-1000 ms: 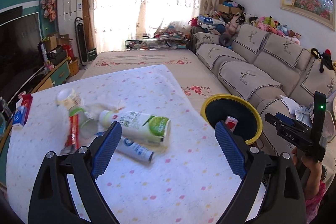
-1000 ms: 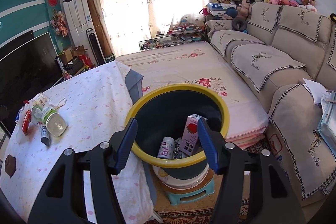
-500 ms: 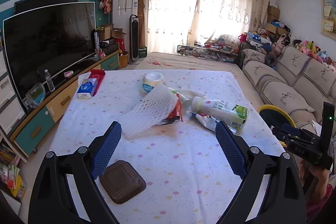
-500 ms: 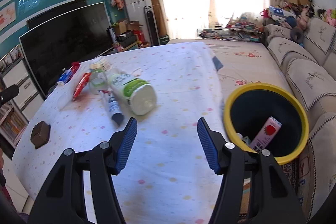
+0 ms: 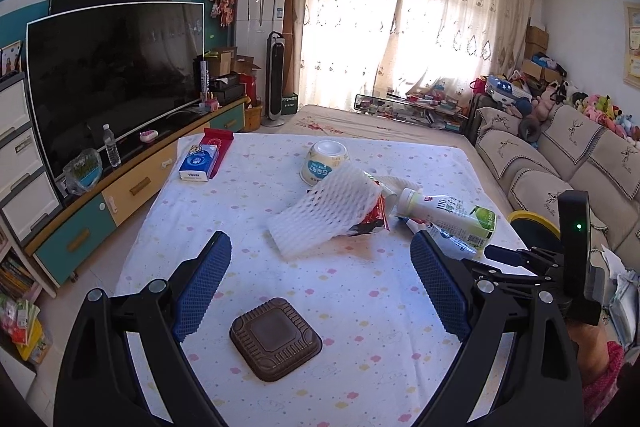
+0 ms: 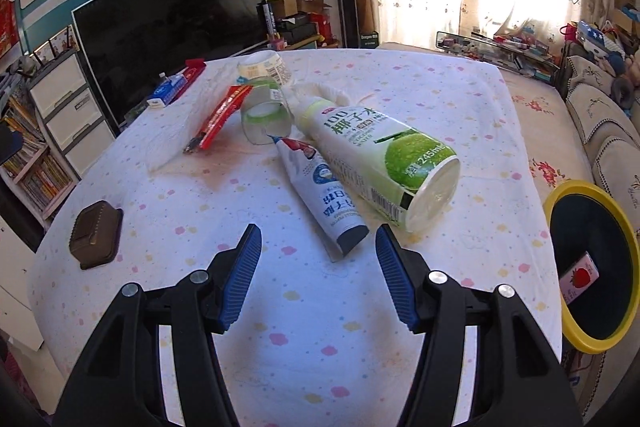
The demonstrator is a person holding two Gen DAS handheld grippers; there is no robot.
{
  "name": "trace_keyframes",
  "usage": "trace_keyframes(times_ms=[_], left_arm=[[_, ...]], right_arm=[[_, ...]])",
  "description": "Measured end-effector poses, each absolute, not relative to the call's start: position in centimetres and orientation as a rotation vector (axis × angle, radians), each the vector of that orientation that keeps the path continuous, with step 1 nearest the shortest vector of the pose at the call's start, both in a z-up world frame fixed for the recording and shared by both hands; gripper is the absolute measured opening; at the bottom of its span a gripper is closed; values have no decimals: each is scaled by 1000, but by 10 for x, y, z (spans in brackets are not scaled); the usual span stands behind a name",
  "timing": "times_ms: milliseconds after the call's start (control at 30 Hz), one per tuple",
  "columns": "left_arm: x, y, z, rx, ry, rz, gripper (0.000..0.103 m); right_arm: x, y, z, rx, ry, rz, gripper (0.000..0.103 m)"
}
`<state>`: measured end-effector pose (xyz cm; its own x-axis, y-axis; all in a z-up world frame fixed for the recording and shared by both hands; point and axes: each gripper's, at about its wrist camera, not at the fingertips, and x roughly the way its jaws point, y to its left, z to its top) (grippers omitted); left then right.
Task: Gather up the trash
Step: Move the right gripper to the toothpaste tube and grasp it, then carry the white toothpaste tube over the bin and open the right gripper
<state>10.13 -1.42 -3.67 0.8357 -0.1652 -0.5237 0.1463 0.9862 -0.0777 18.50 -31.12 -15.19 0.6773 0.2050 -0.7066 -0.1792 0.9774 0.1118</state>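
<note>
Fingers point(image 6: 244, 267) grip nothing; bin point(image 6: 560, 195) holds a strawberry carton point(image 6: 579, 277).

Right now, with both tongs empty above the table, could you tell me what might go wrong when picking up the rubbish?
1. The coconut drink bottle lies on its side, overlapping the flat pouch; grabbing one may drag the other.
2. The bottle looks round, so it could roll toward the table edge by the yellow-rimmed bin.
3. The right tongs stand only partly open, perhaps too narrow for the bottle.
</note>
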Motion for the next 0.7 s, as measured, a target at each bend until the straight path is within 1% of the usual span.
trace_keyframes(times_ms=[433,500,567,600,667,700], left_arm=[[113,-14,-51,-53,588,-183,90],[115,-13,-53,-59,591,-184,90],[117,-13,-55,-62,595,-183,90],[117,-13,-56,-63,597,-183,90],[119,-13,-57,-65,603,-184,90],[119,-14,-57,-64,605,-185,90]], right_arm=[[238,-292,-176,20,910,207,56],[245,-288,-175,14,921,215,53],[249,-284,-175,4,928,219,42],[249,-282,-175,-1,929,223,39],[248,-278,-175,-16,928,223,26],[247,-278,-175,-19,926,225,24]])
